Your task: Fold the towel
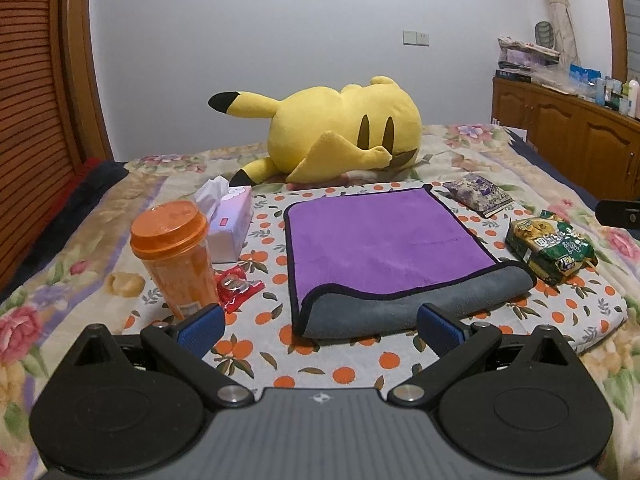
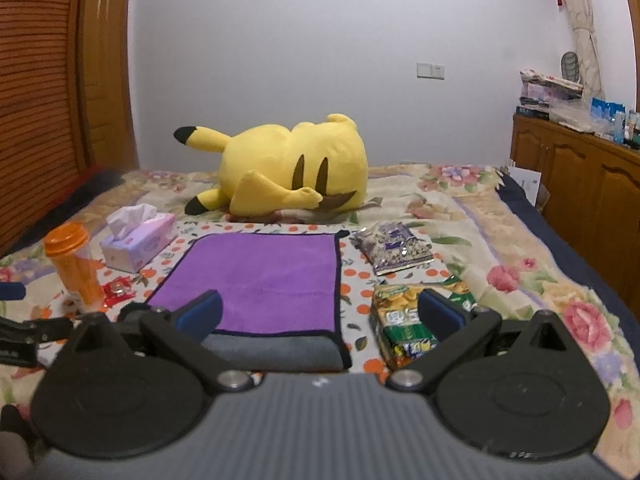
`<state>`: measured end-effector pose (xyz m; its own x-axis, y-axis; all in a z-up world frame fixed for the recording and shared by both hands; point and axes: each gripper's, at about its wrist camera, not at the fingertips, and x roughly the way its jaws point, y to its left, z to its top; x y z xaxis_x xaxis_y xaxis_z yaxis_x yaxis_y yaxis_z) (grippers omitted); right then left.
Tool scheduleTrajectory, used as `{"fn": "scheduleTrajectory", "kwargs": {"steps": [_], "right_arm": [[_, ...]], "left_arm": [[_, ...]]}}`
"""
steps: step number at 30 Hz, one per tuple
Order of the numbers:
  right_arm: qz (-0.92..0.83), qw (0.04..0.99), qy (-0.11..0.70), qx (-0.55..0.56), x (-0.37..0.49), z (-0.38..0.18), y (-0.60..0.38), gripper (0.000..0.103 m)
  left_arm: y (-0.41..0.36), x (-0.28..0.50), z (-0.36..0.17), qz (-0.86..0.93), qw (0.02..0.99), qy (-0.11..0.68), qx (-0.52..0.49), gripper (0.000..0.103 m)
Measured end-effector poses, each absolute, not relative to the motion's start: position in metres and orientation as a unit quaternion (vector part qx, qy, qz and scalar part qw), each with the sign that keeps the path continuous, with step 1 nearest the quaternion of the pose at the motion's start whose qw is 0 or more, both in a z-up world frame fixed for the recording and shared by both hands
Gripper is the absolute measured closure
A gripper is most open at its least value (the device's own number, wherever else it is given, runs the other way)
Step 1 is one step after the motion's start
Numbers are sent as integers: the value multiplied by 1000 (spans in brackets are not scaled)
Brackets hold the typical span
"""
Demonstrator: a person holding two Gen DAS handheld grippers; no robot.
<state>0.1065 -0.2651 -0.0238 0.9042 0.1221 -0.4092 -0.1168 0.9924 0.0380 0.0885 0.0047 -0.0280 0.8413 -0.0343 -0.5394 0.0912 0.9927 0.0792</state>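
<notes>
Both grippers are hovering low at the near side of the bed with nothing in them. The left gripper [image 1: 320,326] is sitting with its blue pads spread wide, and the right gripper [image 2: 320,312] is doing the same, jaws wide apart and gripping nothing.

Just past them the towel [image 1: 384,240] is lying flat on the orange-dotted cloth [image 1: 344,364], purple side up, with its near edge already turned over so the grey backing is showing as a soft roll. It's looking like plush microfibre, so I'm guessing it's going to be light, floppy and a bit grippy, sagging wherever it isn't supported. Pinching the two near corners of that grey fold looks like the safest bet to me, one per gripper, catching both layers so the fold isn't slipping apart.

Clutter is crowding the sides: an orange cup [image 1: 174,256] and tissue box [image 1: 230,224] on the left, a green snack bag [image 2: 412,320] right beside the towel's right edge. Further back the yellow plush [image 1: 344,132] is lounging.
</notes>
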Motion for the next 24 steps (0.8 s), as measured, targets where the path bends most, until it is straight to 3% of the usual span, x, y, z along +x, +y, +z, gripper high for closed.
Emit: {"fn": "scheduleTrajectory", "kwargs": {"steps": [17, 24], "right_arm": [[89, 968, 231, -44, 150, -32, -243, 0], [107, 963, 243, -45, 158, -48, -232, 0]], "left_arm": [[20, 137, -37, -44, 953, 294, 50, 0], [16, 153, -46, -62, 948, 306, 66, 8]]}}
